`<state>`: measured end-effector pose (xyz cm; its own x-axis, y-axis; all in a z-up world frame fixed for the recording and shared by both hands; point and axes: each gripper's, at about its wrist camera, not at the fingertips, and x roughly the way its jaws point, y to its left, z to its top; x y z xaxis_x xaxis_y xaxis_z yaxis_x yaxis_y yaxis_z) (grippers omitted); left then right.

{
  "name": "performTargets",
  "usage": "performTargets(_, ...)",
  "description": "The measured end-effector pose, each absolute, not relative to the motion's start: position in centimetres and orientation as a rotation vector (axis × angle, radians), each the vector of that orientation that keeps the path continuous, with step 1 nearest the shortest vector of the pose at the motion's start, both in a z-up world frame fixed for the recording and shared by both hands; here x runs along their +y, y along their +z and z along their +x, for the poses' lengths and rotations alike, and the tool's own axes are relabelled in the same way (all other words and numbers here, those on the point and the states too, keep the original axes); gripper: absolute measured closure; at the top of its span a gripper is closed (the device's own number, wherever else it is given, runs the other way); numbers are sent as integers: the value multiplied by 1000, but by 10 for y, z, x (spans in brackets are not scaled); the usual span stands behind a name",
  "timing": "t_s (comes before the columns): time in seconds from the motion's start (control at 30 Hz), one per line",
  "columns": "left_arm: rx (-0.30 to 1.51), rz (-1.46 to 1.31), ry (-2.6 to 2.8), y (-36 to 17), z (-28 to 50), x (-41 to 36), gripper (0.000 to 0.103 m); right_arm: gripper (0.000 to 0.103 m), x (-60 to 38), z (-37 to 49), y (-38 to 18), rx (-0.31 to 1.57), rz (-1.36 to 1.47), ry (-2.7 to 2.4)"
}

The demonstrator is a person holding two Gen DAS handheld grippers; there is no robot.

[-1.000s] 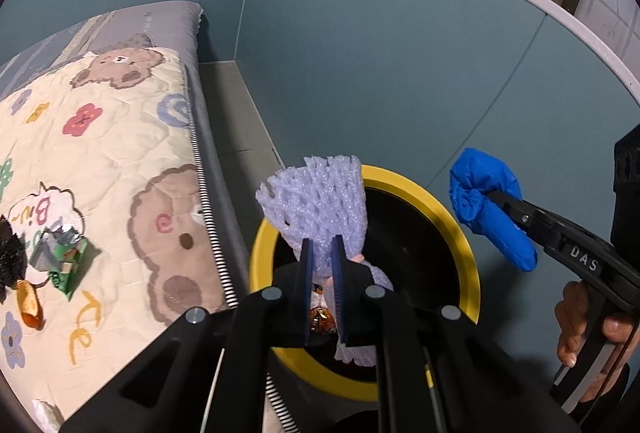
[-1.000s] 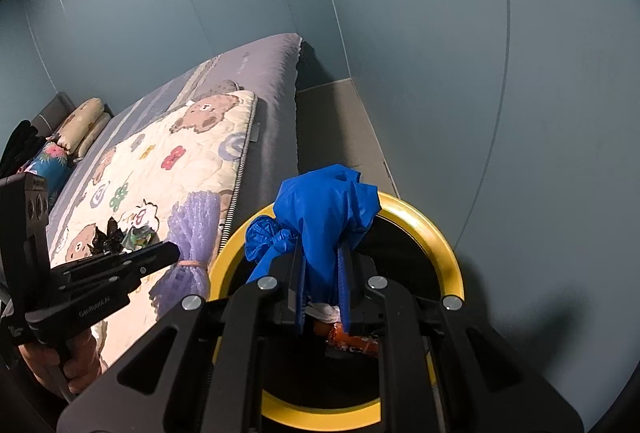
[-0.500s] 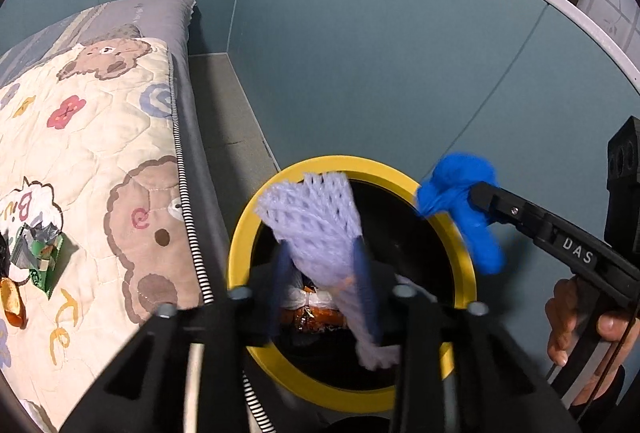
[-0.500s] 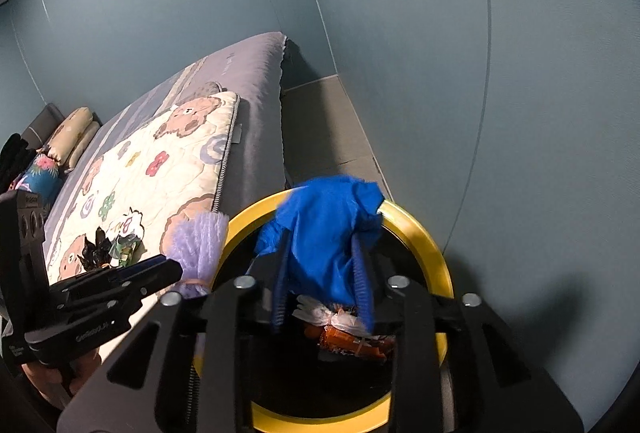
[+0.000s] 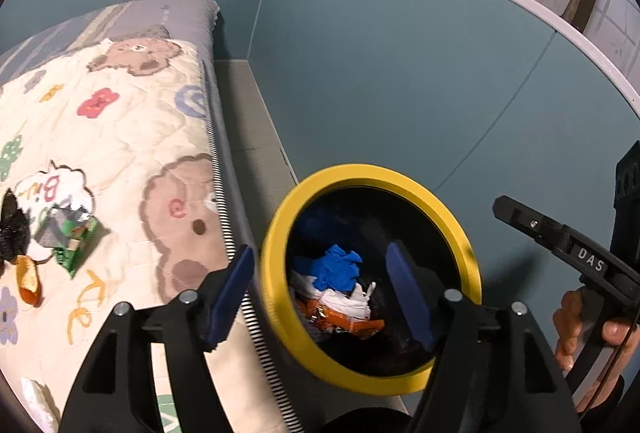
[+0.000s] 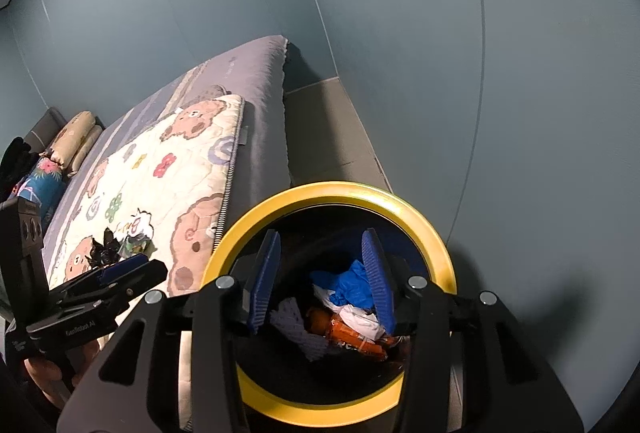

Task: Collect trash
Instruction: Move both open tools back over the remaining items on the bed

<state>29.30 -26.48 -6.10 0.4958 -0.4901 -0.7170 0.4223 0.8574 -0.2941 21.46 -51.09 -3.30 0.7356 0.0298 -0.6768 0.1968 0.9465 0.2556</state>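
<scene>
Fingers of both the left gripper (image 5: 320,283) and right gripper (image 6: 322,283) are standing apart, empty, above the yellow-rimmed bin (image 6: 416,211) holding dropped trash; remaining wrappers (image 5: 66,239) are lying on the bed (image 5: 132,137), risking snagged quilt fabric.

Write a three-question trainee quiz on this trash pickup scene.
1. True or false: both grippers, left and right, are open and empty.
2. Where does the blue glove lie? A) on the quilt B) in the bin C) on the floor
3. Fill in: the green wrapper lies on the ____.

Key:
1. True.
2. B: in the bin, with the foam net.
3. Quilt.
</scene>
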Motion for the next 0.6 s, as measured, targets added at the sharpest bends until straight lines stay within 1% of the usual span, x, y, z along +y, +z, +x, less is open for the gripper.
performTargets(0.07, 882, -82, -539, -59, 291, -257, 32, 56, -505, 212, -29, 731, 322, -82)
performTargets(0.17, 866, -90, -530, -54, 283, -240, 27, 53, -495, 208, -22, 713, 304, -64)
performTargets(0.4, 822, -98, -470, -41, 271, -185, 21, 37, -453, 208, -7, 676, 256, 20)
performTargets(0.6, 788, -125, -393, -31, 260, -133, 17, 36, -410, 214, 2, 671, 231, 98)
